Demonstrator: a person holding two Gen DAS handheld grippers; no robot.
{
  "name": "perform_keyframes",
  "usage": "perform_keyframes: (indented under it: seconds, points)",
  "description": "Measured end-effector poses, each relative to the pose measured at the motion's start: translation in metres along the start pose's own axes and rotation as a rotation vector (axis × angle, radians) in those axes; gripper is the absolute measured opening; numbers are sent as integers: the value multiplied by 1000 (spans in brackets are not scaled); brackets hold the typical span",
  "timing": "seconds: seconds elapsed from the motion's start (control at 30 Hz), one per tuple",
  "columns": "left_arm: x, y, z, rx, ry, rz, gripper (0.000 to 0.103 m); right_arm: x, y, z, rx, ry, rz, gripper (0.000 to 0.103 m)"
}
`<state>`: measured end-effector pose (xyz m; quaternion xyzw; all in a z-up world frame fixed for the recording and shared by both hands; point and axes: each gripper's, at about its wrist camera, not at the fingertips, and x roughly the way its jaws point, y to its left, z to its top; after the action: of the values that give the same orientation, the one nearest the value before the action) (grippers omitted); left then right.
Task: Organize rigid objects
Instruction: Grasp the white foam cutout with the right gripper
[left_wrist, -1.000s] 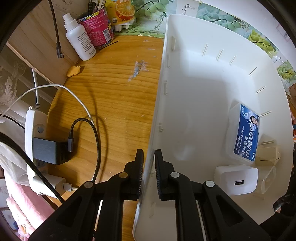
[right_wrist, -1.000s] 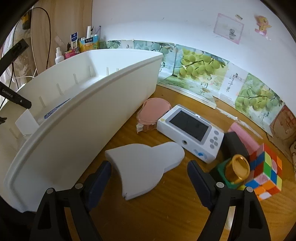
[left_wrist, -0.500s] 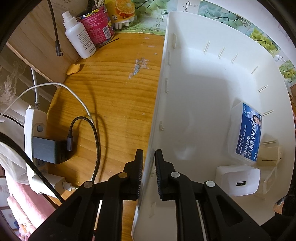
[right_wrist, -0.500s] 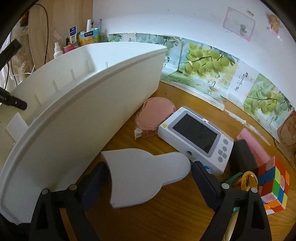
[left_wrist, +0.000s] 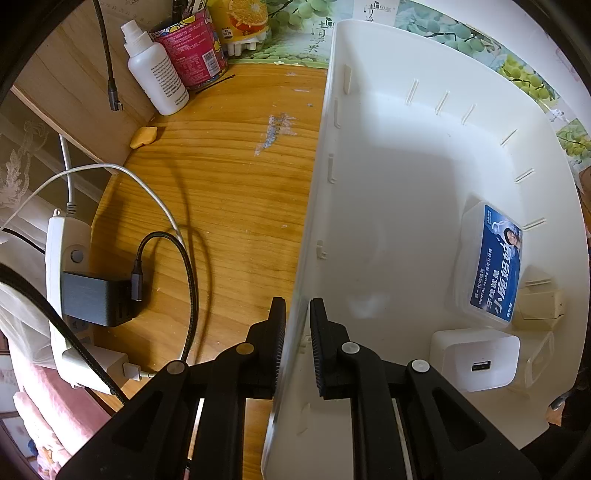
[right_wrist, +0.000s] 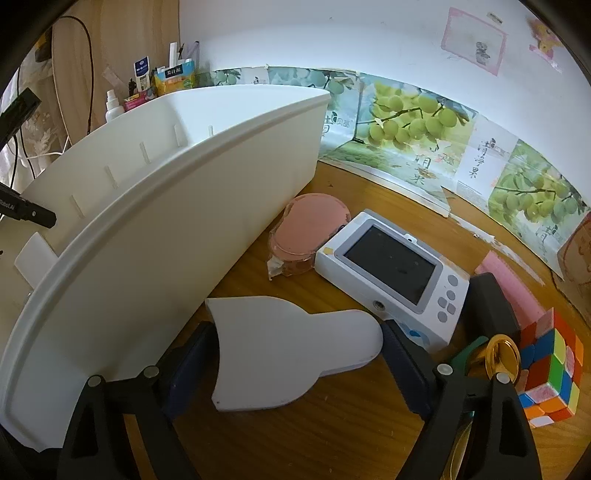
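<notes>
A: State of the left claw (left_wrist: 297, 332)?
B: Closed on the near wall of the white bin (left_wrist: 388, 192), one jaw outside, one inside. The wall is clamped between the ribbed pads.

A: Right claw (right_wrist: 295, 369)?
B: Wide, and its jaws are closing. The white scoop-shaped piece (right_wrist: 291, 354) lies flat on the counter (right_wrist: 303, 443) between them; the right pad meets its narrow end, and whether the left pad touches cannot be told.

A: Orientation of that piece?
B: Long axis runs across the claw, side to side. The broad, cut-off end points left toward the bin; the rounded narrow end points right.

A: Obstructions?
B: Just beyond the narrow end: a white device with a screen (right_wrist: 391, 280), touching or nearly so. Right of it: a gold ring (right_wrist: 502, 356), a black block (right_wrist: 491, 306), a colour cube (right_wrist: 550, 369). Behind the device: a pink round case (right_wrist: 314, 229), next to the bin's outer wall.

A: Bin contents?
B: At the near end, a white charger (left_wrist: 476, 363) and a blue-labelled box (left_wrist: 491, 266). Farther along, the floor is bare.

A: Left of the bin?
B: A power strip (left_wrist: 66, 295) with cables; farther back, a white bottle (left_wrist: 159, 77) and a red can (left_wrist: 192, 55).
</notes>
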<state>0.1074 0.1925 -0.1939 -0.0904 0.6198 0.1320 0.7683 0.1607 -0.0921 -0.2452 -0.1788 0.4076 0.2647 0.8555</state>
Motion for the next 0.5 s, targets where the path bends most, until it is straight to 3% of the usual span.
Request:
perform_keyframes:
  seconds: [0.5]
  points:
    - [-2,-2,-1,10,-4,-5,15,-24,-7,-23,138,8,-84,86]
